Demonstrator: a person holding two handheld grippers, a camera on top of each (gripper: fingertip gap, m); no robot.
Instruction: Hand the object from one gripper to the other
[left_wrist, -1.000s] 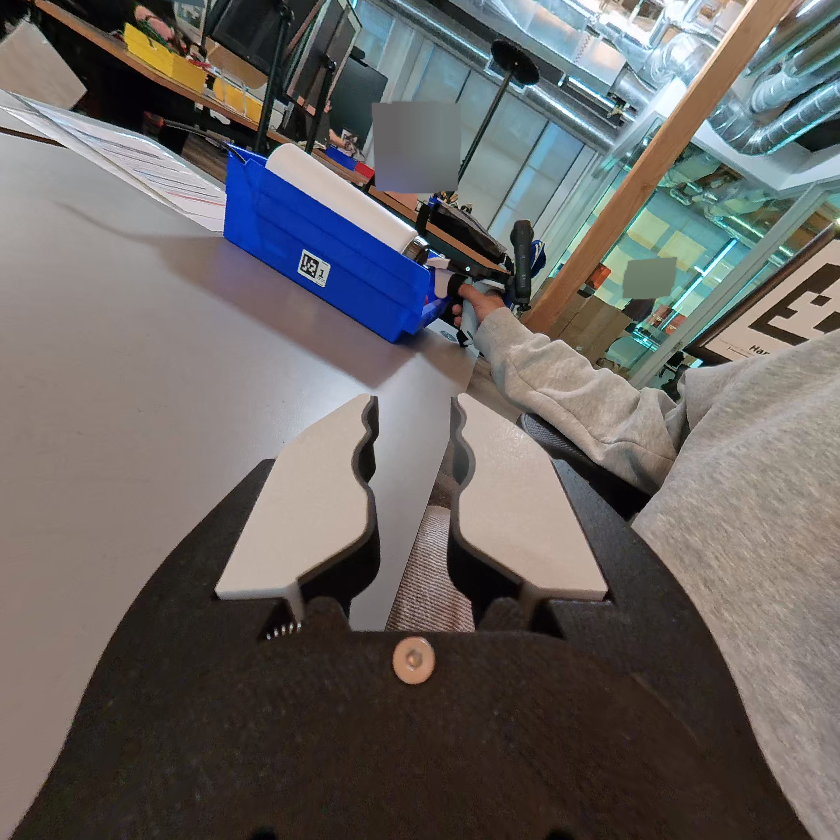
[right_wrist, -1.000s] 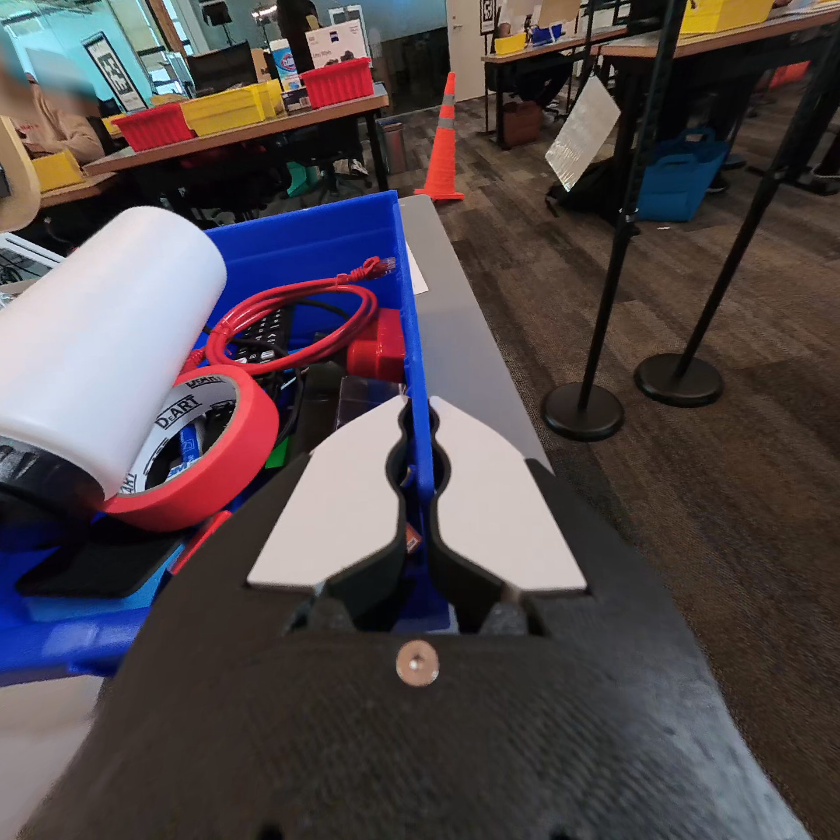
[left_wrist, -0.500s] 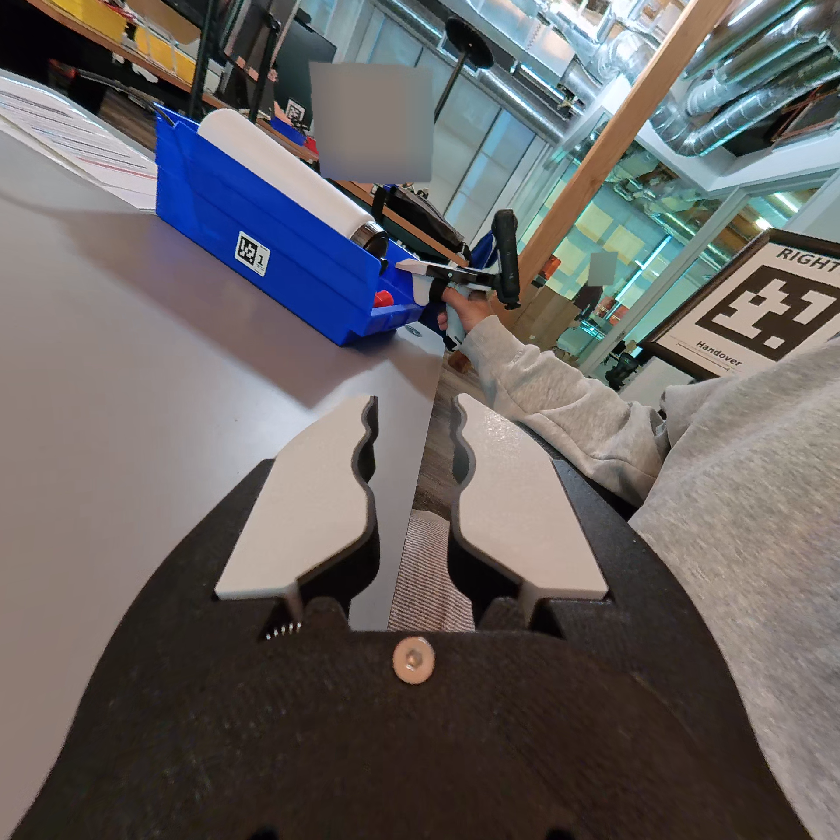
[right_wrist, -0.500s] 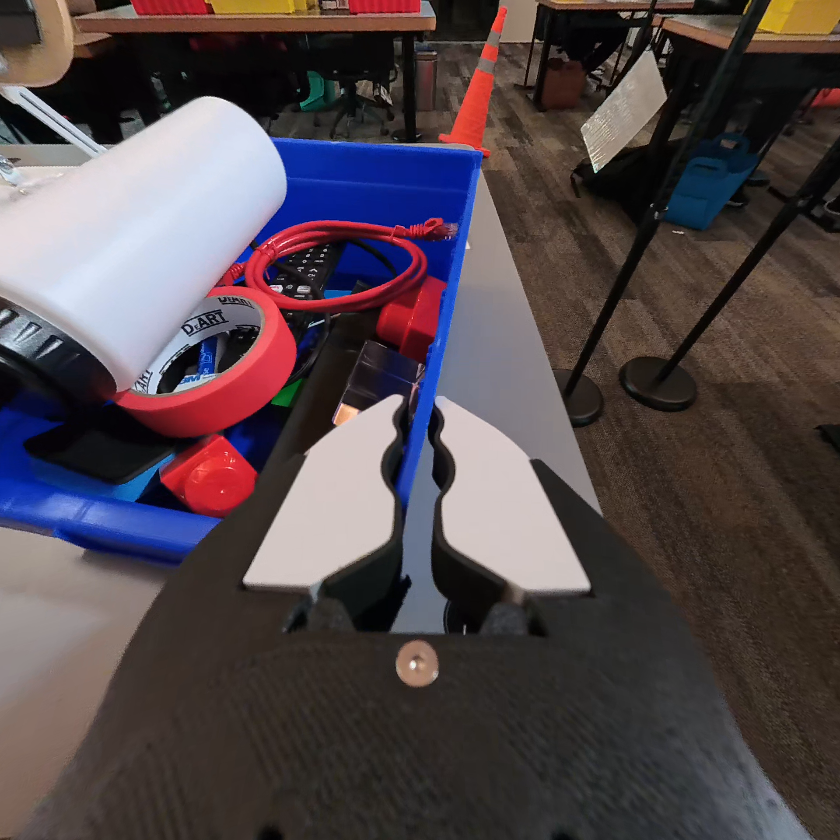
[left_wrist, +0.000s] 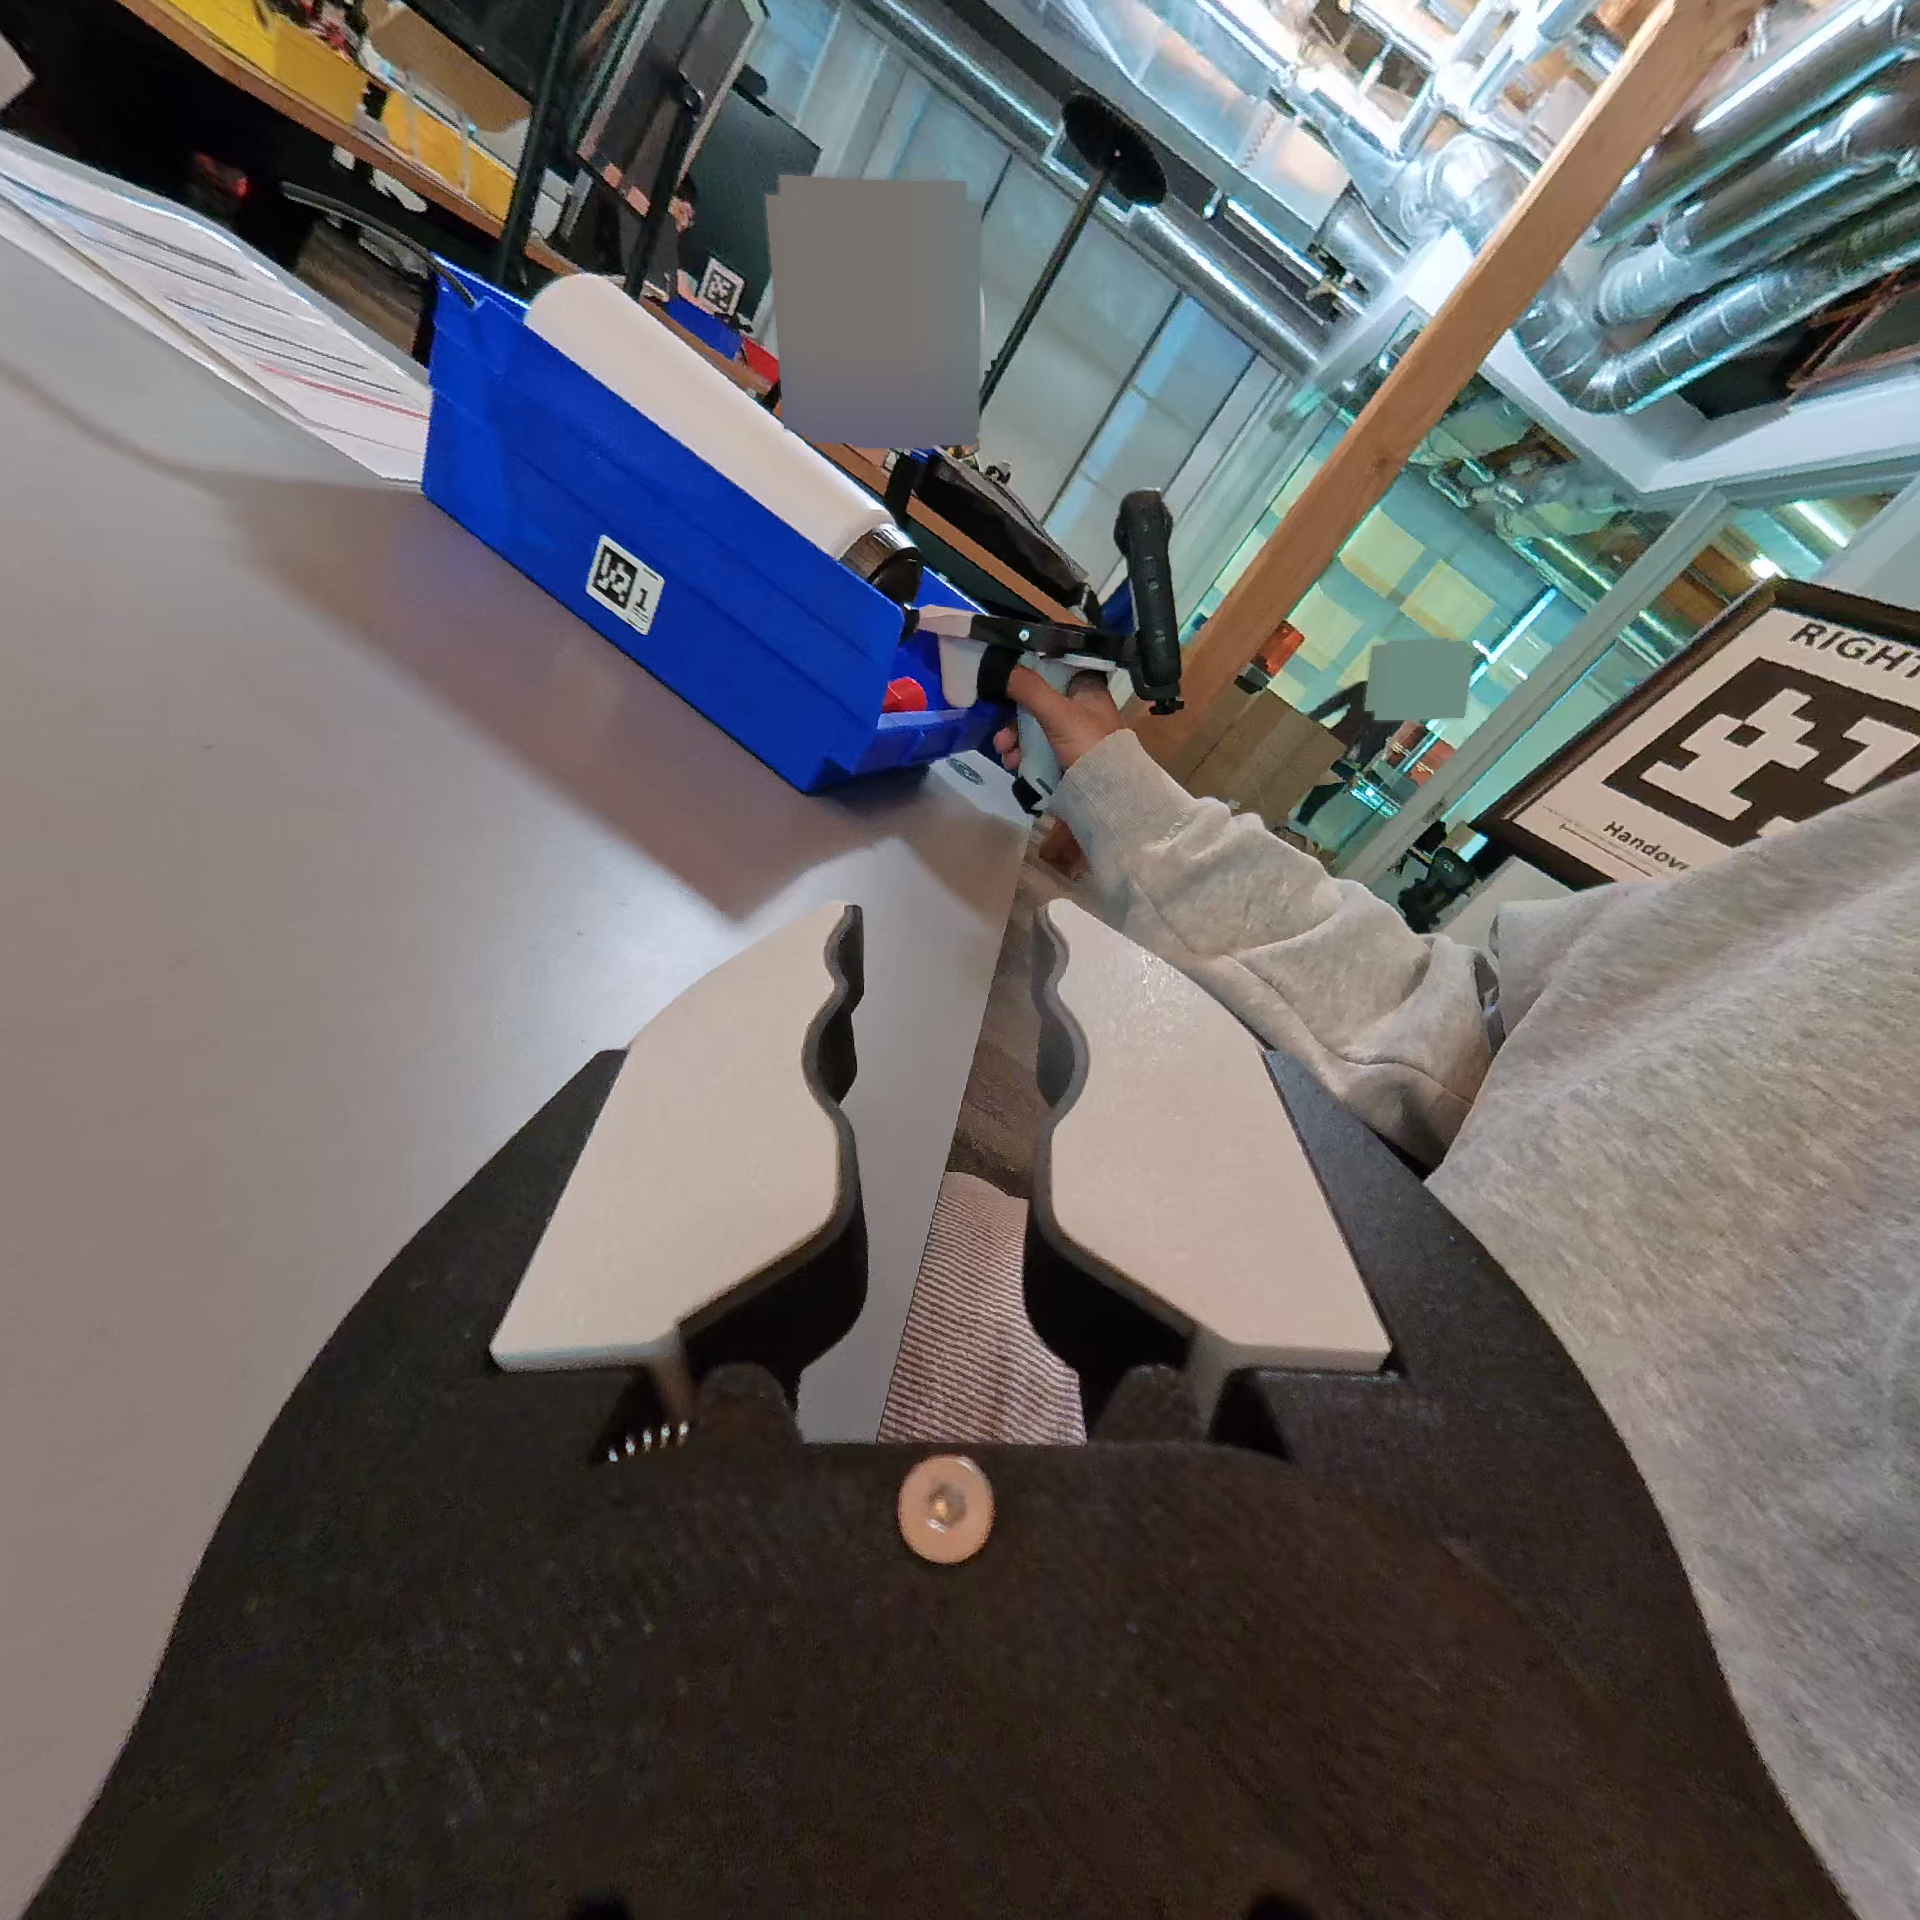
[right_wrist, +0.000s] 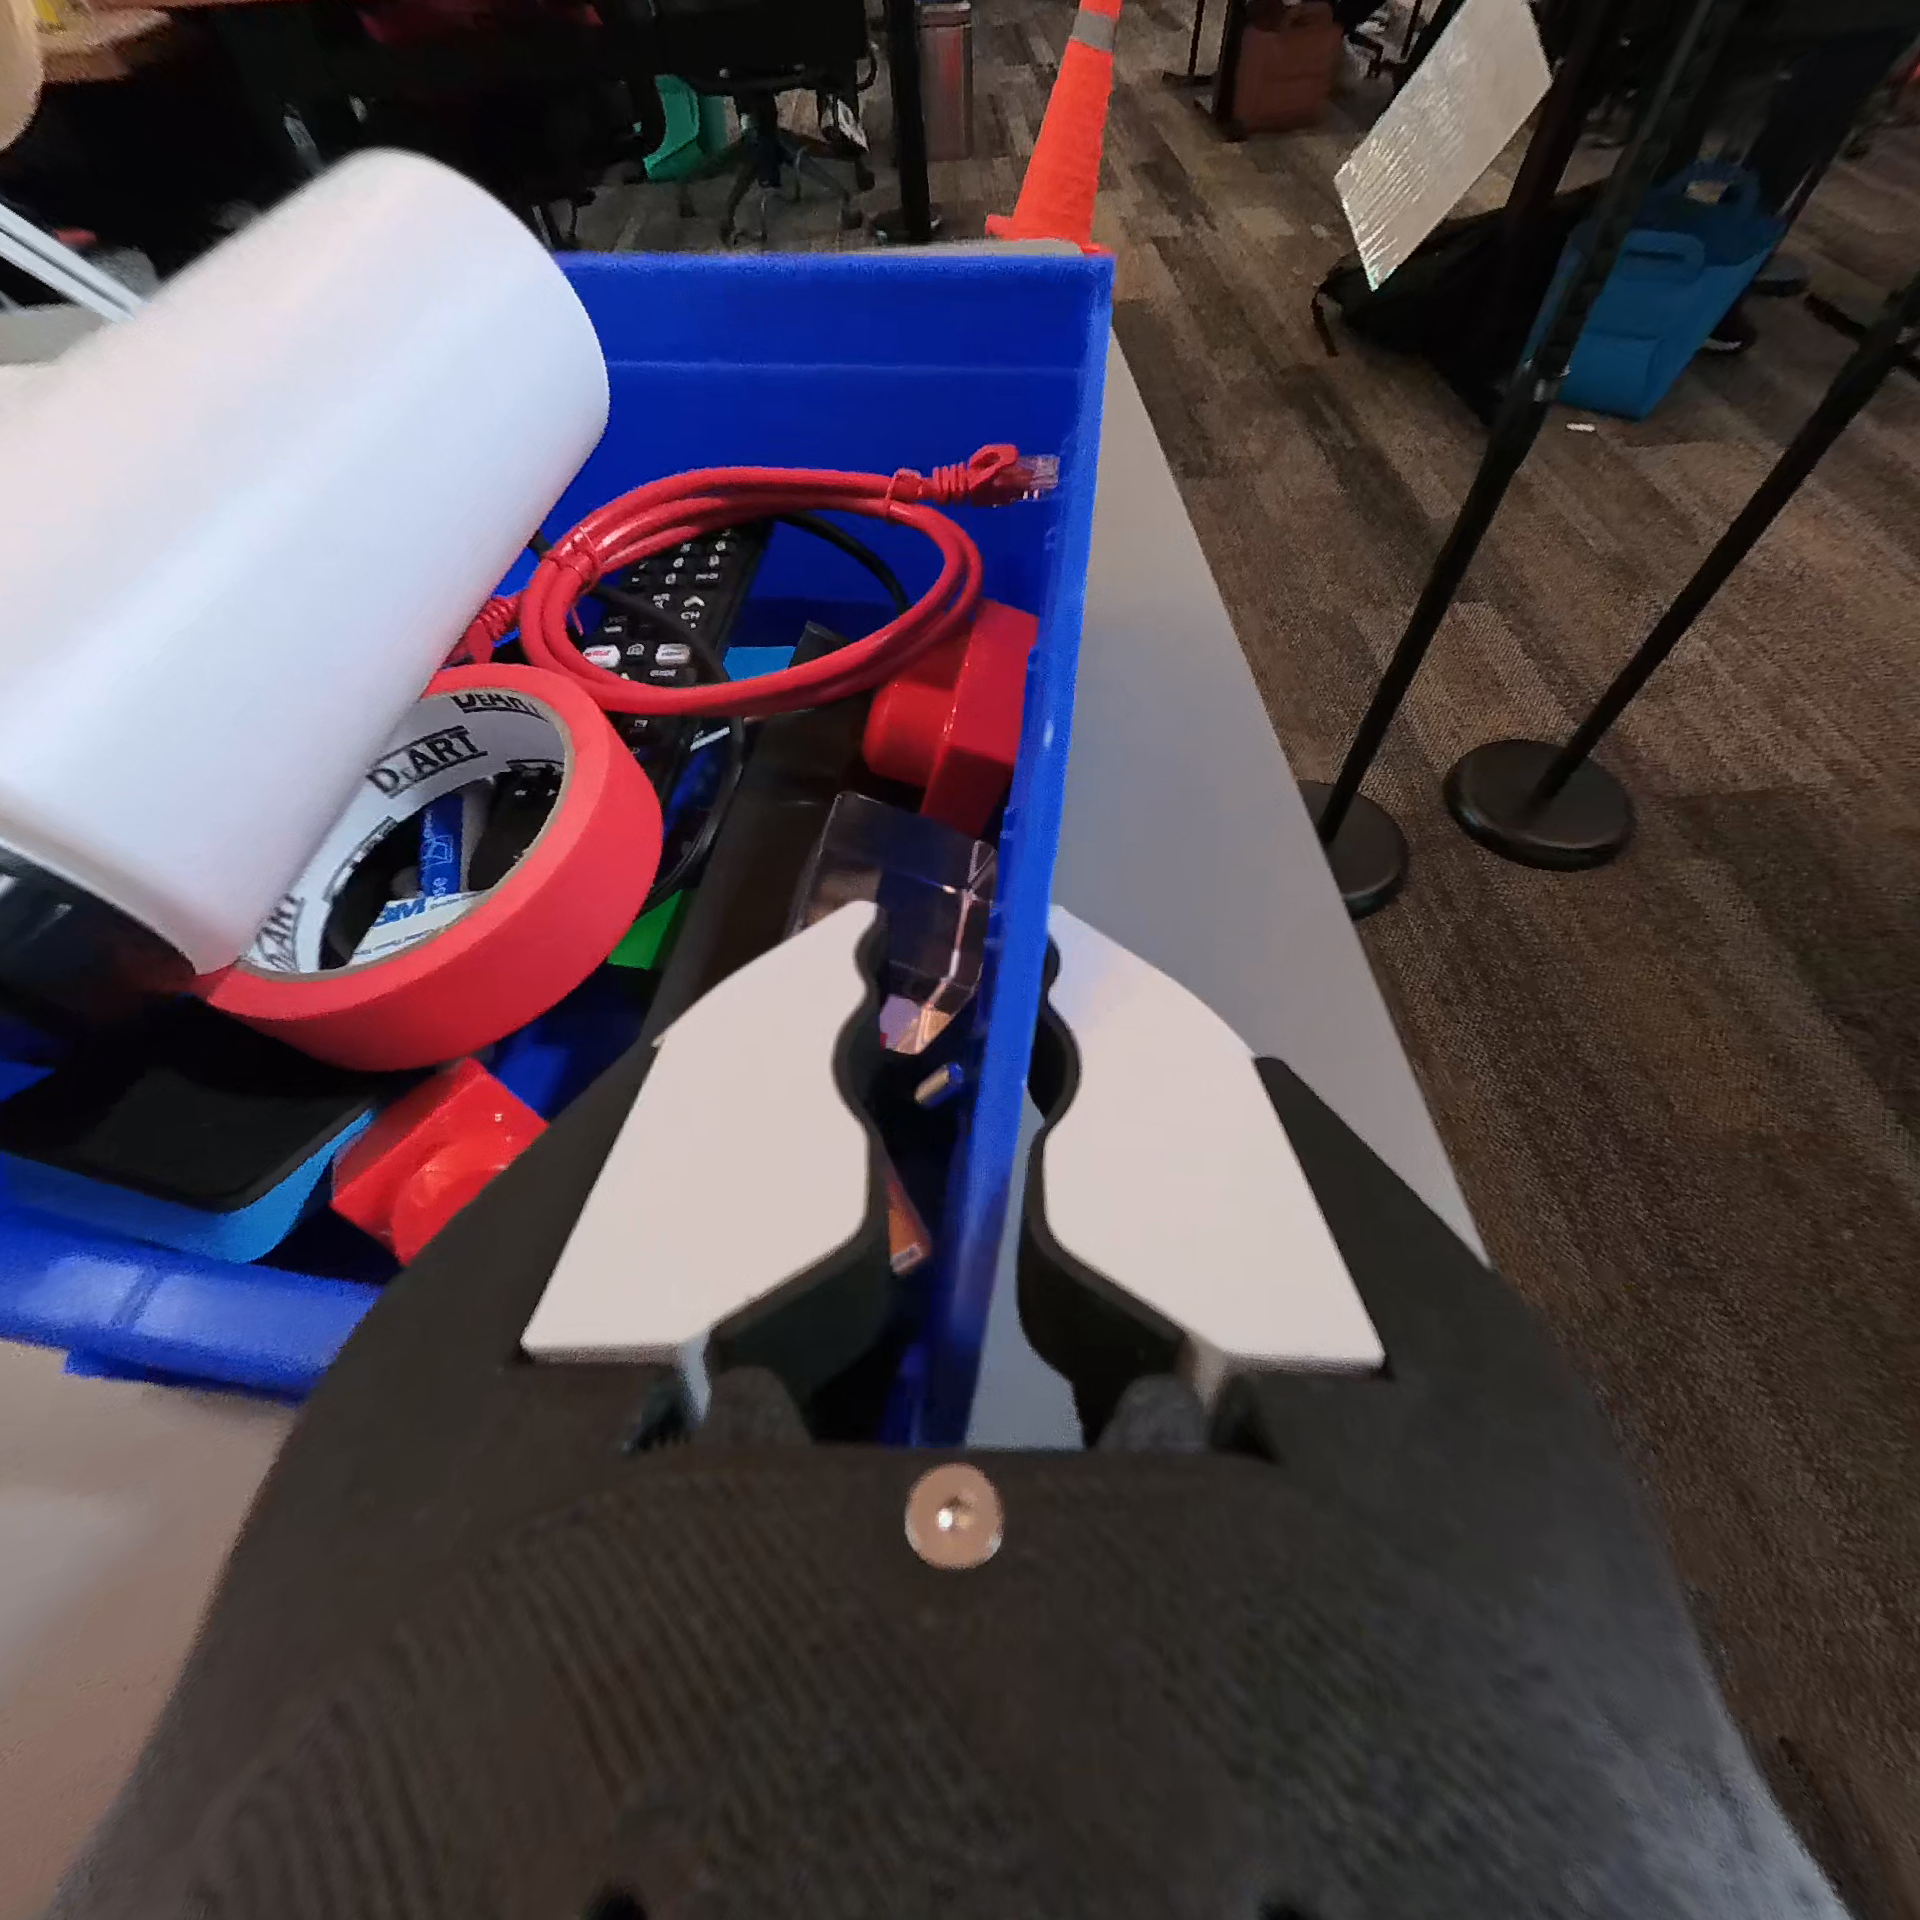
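Observation:
A blue bin (right_wrist: 831, 312) holds a white roll (right_wrist: 260, 582), a red tape roll (right_wrist: 447, 894), a red cable (right_wrist: 758, 592), a black remote (right_wrist: 665, 613), red blocks (right_wrist: 956, 707) and a clear faceted block (right_wrist: 914, 914). My right gripper (right_wrist: 956, 920) is open and empty; its fingers straddle the bin's right wall, the left finger inside beside the clear block. My left gripper (left_wrist: 945, 914) is open and empty, low over the table's near edge. From there the bin (left_wrist: 727, 623) and the right gripper (left_wrist: 935, 623) show farther off.
The grey table (left_wrist: 312, 831) carries papers (left_wrist: 260, 332) at the far left. A grey sleeve (left_wrist: 1299, 935) reaches across to the right gripper. Beyond the table's right edge (right_wrist: 1174, 727) are carpet, black stanchion bases (right_wrist: 1538, 800) and an orange cone (right_wrist: 1070, 135). Left tips to right tips: about 45 centimeters.
My right gripper has opened from nearly shut and tipped down over the bin, its fingers now either side of the right wall. My left gripper has stayed open, its view shifting slightly.

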